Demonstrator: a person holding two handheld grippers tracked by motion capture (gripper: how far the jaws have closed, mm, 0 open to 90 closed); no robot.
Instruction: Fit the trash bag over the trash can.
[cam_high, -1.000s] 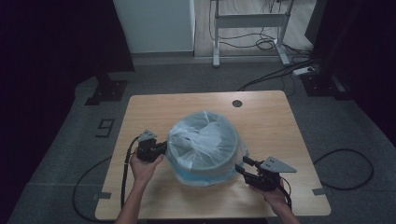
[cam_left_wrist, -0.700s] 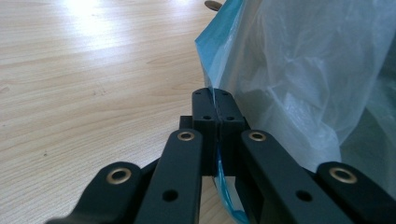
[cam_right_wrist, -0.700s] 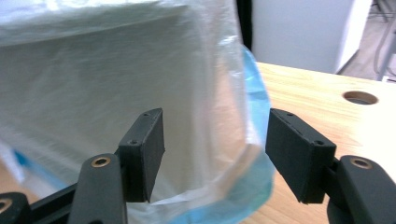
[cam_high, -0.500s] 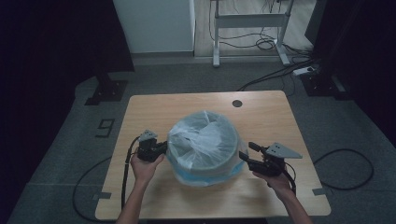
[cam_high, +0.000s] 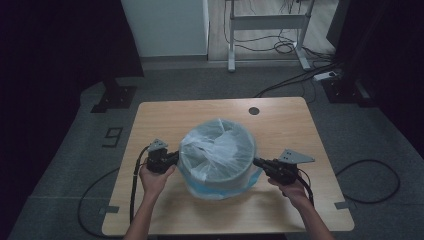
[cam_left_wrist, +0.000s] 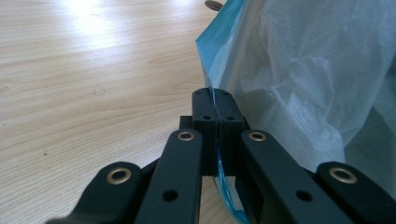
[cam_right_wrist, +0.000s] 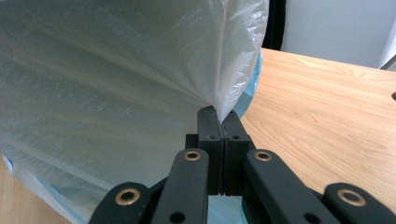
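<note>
We are pinching with both claws. The left claw is pressed together on a fold of the plastic bag, blue film showing between its jaws. The right claw has just been closing and is now clamping the bag's white film at the opposite side, jaws meeting with film caught at the tips. In the high view the left claw and right claw are lying level, pointing inward at the bin, forearms coming in from the bottom edge. The bin is standing mid-worktop, bag draped over its rim and walls. The bin's wall is mostly hidden under film; what's inside is hard to make out.
</note>
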